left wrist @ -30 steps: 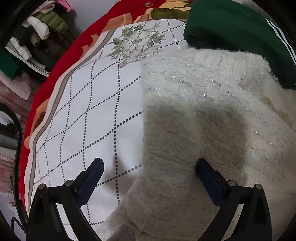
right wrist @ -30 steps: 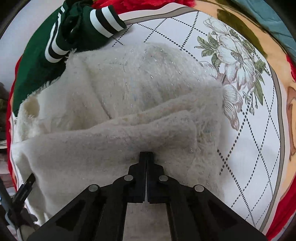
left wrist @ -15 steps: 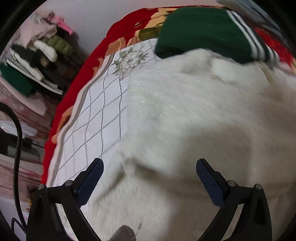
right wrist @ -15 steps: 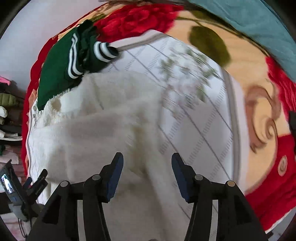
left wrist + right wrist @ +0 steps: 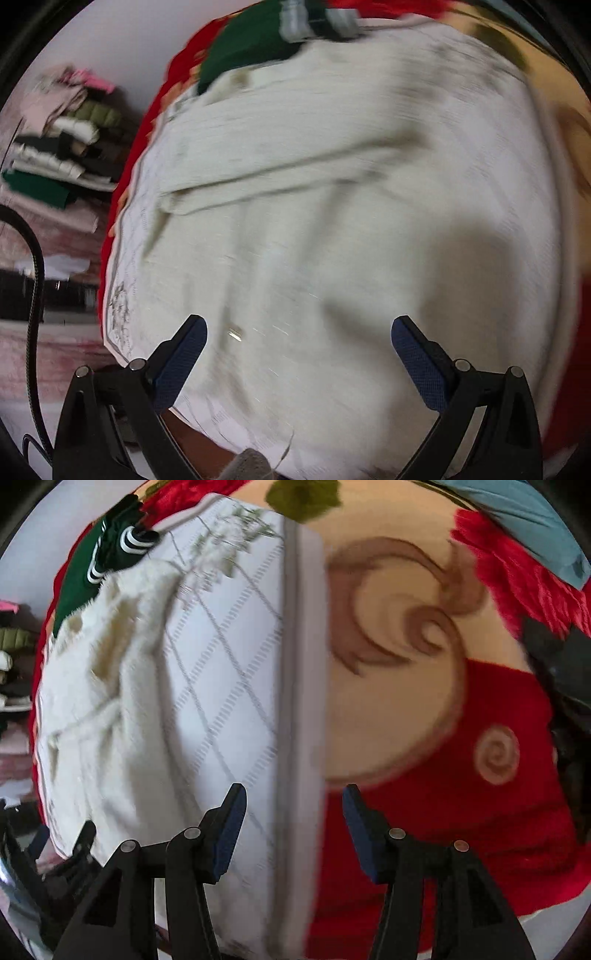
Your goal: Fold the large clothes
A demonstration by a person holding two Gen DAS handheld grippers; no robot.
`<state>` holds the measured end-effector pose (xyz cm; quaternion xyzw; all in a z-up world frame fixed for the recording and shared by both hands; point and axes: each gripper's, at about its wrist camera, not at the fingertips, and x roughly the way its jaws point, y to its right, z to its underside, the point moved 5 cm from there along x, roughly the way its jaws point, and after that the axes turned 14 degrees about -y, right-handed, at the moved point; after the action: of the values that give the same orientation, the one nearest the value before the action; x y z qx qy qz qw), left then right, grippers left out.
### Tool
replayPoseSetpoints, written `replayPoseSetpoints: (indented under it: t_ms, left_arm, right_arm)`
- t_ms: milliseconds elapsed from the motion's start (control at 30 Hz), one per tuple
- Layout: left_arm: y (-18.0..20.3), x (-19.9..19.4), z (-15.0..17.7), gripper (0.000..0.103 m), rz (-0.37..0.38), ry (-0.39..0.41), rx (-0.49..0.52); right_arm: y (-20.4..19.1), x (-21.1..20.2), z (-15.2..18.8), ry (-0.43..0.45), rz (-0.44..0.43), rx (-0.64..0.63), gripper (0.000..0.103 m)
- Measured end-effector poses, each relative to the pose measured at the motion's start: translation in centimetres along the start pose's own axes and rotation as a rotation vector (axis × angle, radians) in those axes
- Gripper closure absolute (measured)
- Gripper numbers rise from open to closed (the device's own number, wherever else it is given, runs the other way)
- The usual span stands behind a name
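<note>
Tongs empty between folds

Left tongs (image 5: pixel 297 363) and right tongs (image 5: pixel 291 830) gape wide, holding nothing; next likely regrasps the cream sweater (image 5: pixel 332 221) edge.

A bed under a red, cream and white floral patterned blanket (image 5: pixel 388 672) stands against a plain pale wall (image 5: pixel 122 48); a blurred stack of folded clothes (image 5: pixel 62 147) sits beside it

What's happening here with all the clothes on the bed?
A person is folding a fuzzy cream sweater on a patterned bedspread, using a handheld gripper in each hand. Right now the left gripper and right gripper both hang open, holding nothing. A green striped garment lies beyond the sweater.
</note>
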<state>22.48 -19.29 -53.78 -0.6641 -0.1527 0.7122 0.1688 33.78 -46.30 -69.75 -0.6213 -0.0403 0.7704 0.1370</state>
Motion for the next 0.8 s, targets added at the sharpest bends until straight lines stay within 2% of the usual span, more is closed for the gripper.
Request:
replayPoseSetpoints:
  t_ms: [100, 167, 200, 233, 367, 467, 567, 600, 633, 667, 700, 733, 800]
  left_arm:
    - [5.1, -0.6, 2.0, 0.0, 0.038, -0.035, 0.064]
    - [7.6, 0.2, 2.5, 0.0, 0.072, -0.077, 0.059]
    - [8.5, 0.8, 2.8, 0.0, 0.057, -0.094, 0.051]
    - [9.1, 1.6, 2.8, 0.0, 0.038, -0.109, 0.037]
    - [9.9, 4.5, 2.5, 0.0, -0.132, -0.121, 0.025]
    - [9.5, 5.7, 1.9, 0.0, -0.249, -0.069, 0.045]
    - [9.2, 5.5, 1.5, 0.002, -0.292, -0.023, 0.052]
    - [8.8, 5.6, 1.4, 0.006, -0.278, -0.019, 0.047]
    - [8.5, 5.4, 1.4, 0.029, -0.258, -0.017, 0.039]
    - [7.8, 5.3, 1.3, 0.068, -0.224, -0.023, 0.02]
    - [7.0, 5.4, 1.3, 0.078, -0.167, -0.043, -0.007]
    - [6.4, 5.5, 1.1, 0.082, -0.122, -0.055, -0.029]
    - [4.5, 4.7, 1.1, 0.087, -0.052, -0.041, -0.082]
  right_arm:
    - [2.4, 0.1, 1.1, -0.017, 0.024, 0.005, 0.047]
    - [4.1, 0.2, 1.5, -0.027, 0.035, 0.014, 0.047]
    - [4.7, 0.2, 1.4, -0.031, 0.034, 0.019, 0.047]
    - [5.4, 0.1, 1.3, -0.034, 0.034, 0.023, 0.047]
    - [5.9, 0.0, 0.1, -0.037, 0.027, 0.0, 0.047]
    - [4.8, 0.1, -1.7, -0.034, 0.021, -0.046, 0.047]
    - [2.7, 0.9, -4.6, -0.033, -0.021, -0.107, 0.047]
    - [1.7, 1.1, -5.6, -0.037, -0.05, -0.127, 0.047]
    - [0.5, 1.6, -6.6, -0.039, -0.086, -0.148, 0.047]
    - [-0.5, 2.0, -7.5, -0.042, -0.122, -0.168, 0.046]
    - [-2.0, 2.6, -8.8, -0.048, -0.191, -0.192, 0.043]
    - [-3.0, 2.9, -9.6, -0.051, -0.239, -0.207, 0.034]
    - [-5.7, 3.5, -11.7, -0.046, -0.371, -0.25, 0.025]
